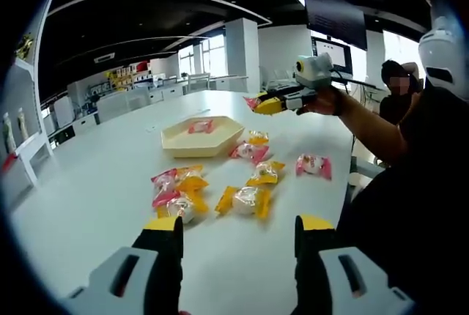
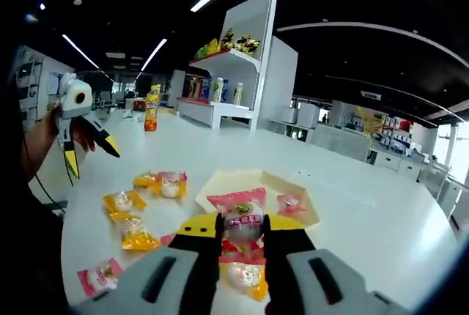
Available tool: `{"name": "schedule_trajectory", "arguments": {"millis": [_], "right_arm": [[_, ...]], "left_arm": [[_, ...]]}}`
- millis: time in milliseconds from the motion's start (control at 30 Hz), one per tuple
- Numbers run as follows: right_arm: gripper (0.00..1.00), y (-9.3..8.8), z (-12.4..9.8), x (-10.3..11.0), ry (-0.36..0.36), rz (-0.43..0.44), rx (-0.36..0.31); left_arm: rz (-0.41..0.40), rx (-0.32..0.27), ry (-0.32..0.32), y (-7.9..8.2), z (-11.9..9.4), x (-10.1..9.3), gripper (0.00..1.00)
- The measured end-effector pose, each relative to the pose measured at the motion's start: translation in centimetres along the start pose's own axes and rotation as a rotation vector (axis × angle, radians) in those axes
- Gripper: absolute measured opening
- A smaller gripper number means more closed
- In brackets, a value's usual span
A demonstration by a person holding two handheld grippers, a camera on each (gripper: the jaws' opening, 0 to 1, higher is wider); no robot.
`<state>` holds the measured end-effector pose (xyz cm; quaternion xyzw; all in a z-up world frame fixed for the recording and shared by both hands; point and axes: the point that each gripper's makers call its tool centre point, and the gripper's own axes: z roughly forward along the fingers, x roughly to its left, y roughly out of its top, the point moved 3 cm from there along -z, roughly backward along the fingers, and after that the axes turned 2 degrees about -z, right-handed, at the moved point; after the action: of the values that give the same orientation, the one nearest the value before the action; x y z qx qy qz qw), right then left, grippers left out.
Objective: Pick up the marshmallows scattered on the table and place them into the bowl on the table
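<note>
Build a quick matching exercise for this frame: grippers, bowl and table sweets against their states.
1. right gripper
2. left gripper
3. bowl
4. yellow sweet

a. lies on the table
b. holds one pink sweet
c. open, nothing between its jaws
d. shut on a pink sweet

Pairs: 1-d, 2-c, 3-b, 4-a

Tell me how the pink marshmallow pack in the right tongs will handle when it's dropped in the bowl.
The pack looks light and soft, held between the right tongs. Its crinkled wrapper seems glossy, so it may slip. It's puffy and flat-ended, so it probably won't roll in the bowl.
</note>
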<state>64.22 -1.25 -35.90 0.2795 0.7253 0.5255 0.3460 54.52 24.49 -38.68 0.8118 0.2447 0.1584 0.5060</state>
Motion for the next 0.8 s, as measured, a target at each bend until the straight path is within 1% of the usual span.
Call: {"name": "schedule_trajectory", "arguments": {"millis": [133,300,367,600,800], "right_arm": [[0.22,0.2,0.5,-0.5,-0.007,0.013,-0.007],[0.22,1.3,1.1,-1.2,-0.017,0.006,-0.03],[0.22,1.4,1.3,-1.4,-0.017,0.008,-0.03],[0.22,1.5,2.6,-3.3,-0.05,0.01,-0.029],[0.22,2.3,2.8,-3.9,-0.051,0.05,-0.049]], "left_arm": [[-0.003,-0.002,0.002,0.0,0.0,0.1,0.6],[-0.003,0.005,-0.002,-0.1,0.1,0.1,0.6],[-0.002,0.003,-0.003,-0.1,0.1,0.1,0.6],[0.0,0.003,-0.008,-0.1,0.1,0.0,0.6],[-0.001,0.005,-0.003,-0.3,-0.1,0.2,0.6]]}}
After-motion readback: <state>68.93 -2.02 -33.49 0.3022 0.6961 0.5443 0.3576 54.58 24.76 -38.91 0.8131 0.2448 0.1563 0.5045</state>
